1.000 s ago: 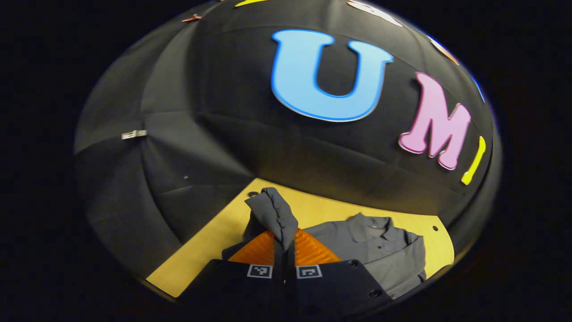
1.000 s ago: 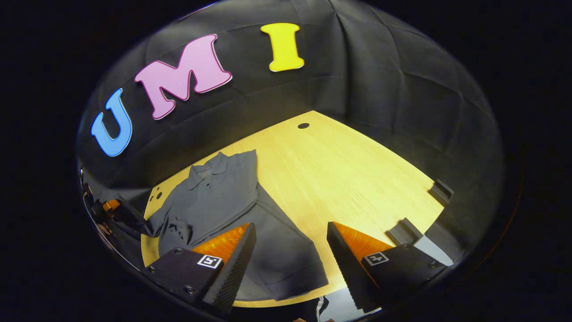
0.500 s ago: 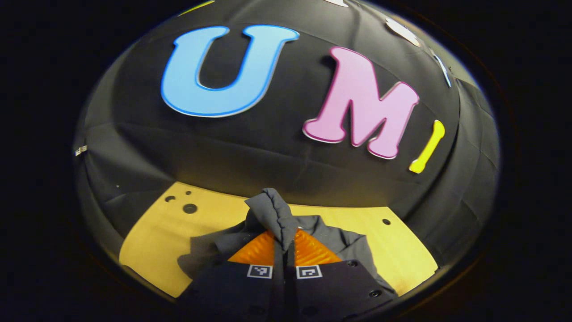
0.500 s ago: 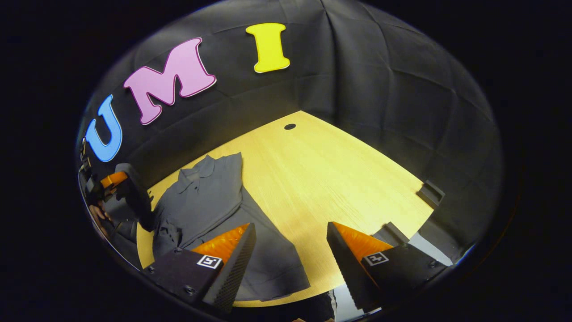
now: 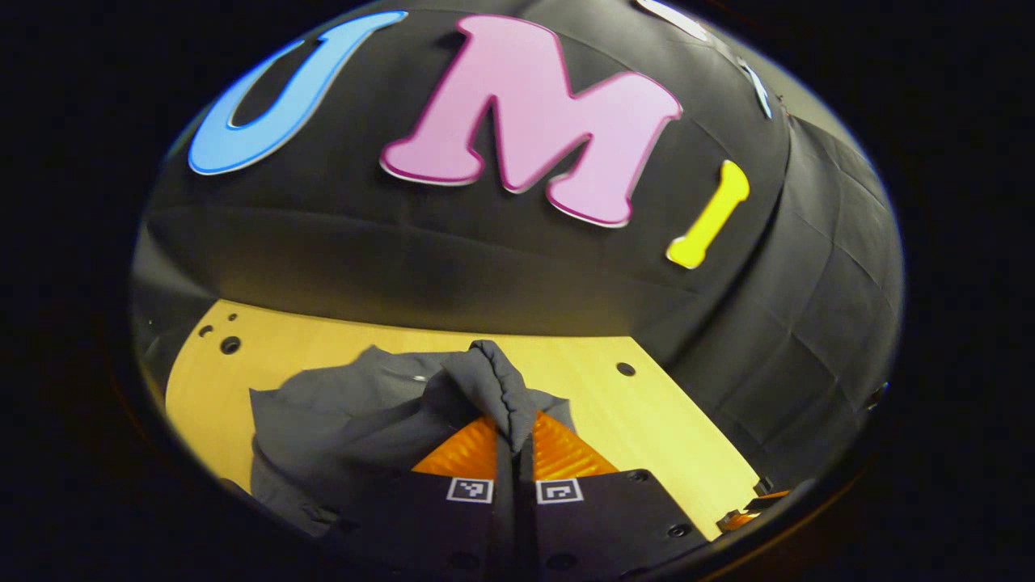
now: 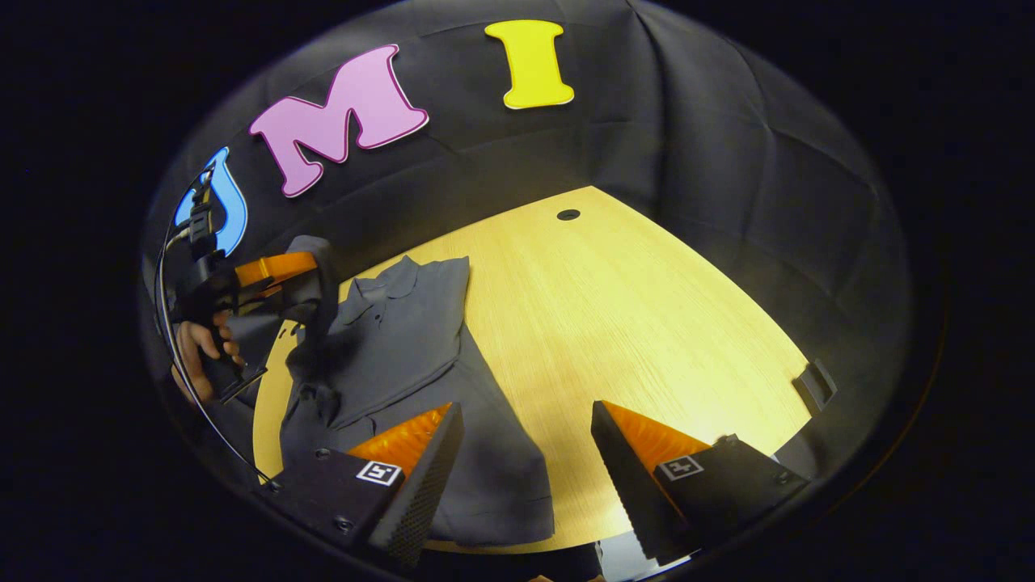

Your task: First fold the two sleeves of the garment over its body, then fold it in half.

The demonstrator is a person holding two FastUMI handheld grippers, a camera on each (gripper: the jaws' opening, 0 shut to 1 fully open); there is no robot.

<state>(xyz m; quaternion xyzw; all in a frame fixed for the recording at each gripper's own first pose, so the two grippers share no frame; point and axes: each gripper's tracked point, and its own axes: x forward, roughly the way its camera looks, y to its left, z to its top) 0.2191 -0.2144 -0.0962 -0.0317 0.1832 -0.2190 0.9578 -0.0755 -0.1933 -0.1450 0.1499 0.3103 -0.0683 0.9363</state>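
Tongs of the left hand (image 5: 515, 428), fingers pressed together on a bunched fold of sleeve (image 5: 493, 380), hold that cloth raised off the bench (image 5: 647, 420); the lift seems meant to carry the sleeve across the body of the garment (image 5: 340, 412). In the right gripper view the same left tongs (image 6: 311, 275) appear farther off at the left, gripped by a hand (image 6: 198, 347), with the sleeve (image 6: 319, 307) hanging from them above the shirt's shoulder. Right tongs (image 6: 525, 453) stand spread wide and empty, poised over the garment's (image 6: 420, 347) lower hem, probably waiting for the later halving fold. One garment, a grey collared shirt, lies flat on the near-left part of the wooden bench (image 6: 614, 323), collar toward the booth wall. Its far-side sleeve seems already laid over the body, though folds there are hard to read. Count: two tongs, one shirt, one bench with several small holes (image 5: 625, 369).
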